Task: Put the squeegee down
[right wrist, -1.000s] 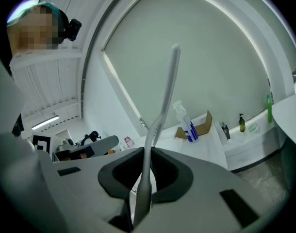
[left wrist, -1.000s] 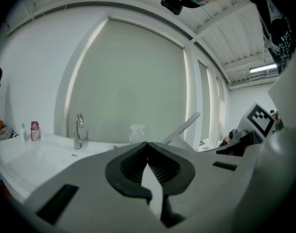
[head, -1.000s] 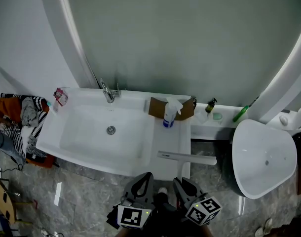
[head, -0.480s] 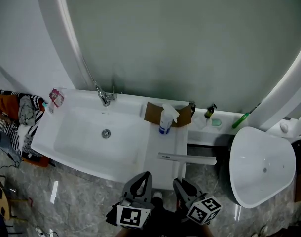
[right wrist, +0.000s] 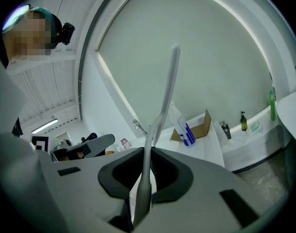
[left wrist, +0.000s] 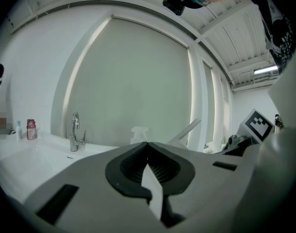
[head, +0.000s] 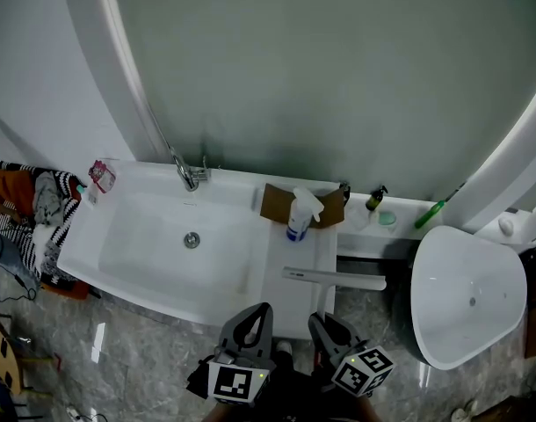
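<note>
The squeegee (head: 334, 279) is a pale T-shaped tool. Its blade lies crosswise above the white counter (head: 294, 310) to the right of the basin (head: 119, 236). My right gripper (head: 325, 328) is shut on its handle. In the right gripper view the handle (right wrist: 155, 130) rises from between the jaws of the right gripper (right wrist: 149, 152) toward the mirror. My left gripper (head: 255, 319) hovers beside it at the counter's front edge. It is shut with nothing in it, and in the left gripper view the tips of the left gripper (left wrist: 148, 143) meet.
A spray bottle (head: 299, 218) and a cardboard box (head: 277, 202) stand at the back of the counter. The faucet (head: 187, 172) is behind the basin. A white oval bowl (head: 466, 297) sits at the right, small bottles (head: 373, 200) stand on the ledge, and clothes (head: 31, 209) hang at the left.
Both grippers have moved forward toward the sink, and the squeegee blade is now nearer the spray bottle. The right gripper's hold on the handle is unchanged.
</note>
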`<state>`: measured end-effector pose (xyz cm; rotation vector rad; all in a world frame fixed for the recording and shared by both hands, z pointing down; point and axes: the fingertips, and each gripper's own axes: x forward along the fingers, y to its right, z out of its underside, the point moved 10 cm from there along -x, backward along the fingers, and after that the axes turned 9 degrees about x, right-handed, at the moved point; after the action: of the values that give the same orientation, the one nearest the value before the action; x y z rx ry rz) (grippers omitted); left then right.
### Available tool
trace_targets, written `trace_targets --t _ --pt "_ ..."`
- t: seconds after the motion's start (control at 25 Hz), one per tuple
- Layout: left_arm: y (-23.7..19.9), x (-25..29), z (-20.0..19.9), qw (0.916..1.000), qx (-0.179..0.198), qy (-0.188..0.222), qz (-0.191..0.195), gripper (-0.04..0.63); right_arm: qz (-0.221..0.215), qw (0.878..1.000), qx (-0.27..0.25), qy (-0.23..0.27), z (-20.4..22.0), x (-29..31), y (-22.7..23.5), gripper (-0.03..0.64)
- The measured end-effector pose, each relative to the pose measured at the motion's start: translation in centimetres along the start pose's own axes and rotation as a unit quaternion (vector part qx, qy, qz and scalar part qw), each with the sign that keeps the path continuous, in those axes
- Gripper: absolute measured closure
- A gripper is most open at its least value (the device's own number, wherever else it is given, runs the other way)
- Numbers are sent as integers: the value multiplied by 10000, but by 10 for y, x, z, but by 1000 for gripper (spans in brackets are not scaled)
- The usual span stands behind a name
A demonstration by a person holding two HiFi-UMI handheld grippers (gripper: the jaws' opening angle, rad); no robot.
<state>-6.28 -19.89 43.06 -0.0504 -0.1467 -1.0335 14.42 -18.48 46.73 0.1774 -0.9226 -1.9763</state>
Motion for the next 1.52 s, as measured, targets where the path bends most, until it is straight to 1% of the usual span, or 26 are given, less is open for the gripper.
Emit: trace_targets --t 0.16,0.32,0.44,0.52,0.6,0.72,0.96,1.04,1.12,1.32,1.52 --pt "-10 2 -5 9999 -69 121 -15 591 -49 9997 209 -120 5 18 2 565" --pt "-17 0 -2 9999 -43 -89 38 591 -6 9989 394 -247 5 45 14 565" --pt "-23 1 -4 9999 -95 -73 -18 591 105 9984 394 -394 2 69 30 565" --pt "-26 1 -4 9997 -73 -229 -19 591 237 9971 430 -586 5 85 43 565" --pt "-28 5 -3 9999 -112 -80 -61 591 371 9950 543 -757 11 98 57 565" --pt "-31 11 -3 9999 -137 5 -68 591 493 9908 912 -866 18 113 76 565" --pt "-34 24 0 9997 -211 -135 2 591 540 9766 1891 -874 22 134 108 565" --pt "-35 28 0 9996 -192 -191 48 591 572 9726 2076 -879 21 137 117 565" --pt "-37 34 -2 9997 -210 -115 65 591 566 9699 2202 -871 20 140 125 565" --pt "-37 46 -2 9996 -231 -92 108 591 642 9648 2375 -927 20 148 141 565" --pt "-38 52 -1 9996 -239 -120 98 591 858 9671 2131 -1091 21 151 150 565"
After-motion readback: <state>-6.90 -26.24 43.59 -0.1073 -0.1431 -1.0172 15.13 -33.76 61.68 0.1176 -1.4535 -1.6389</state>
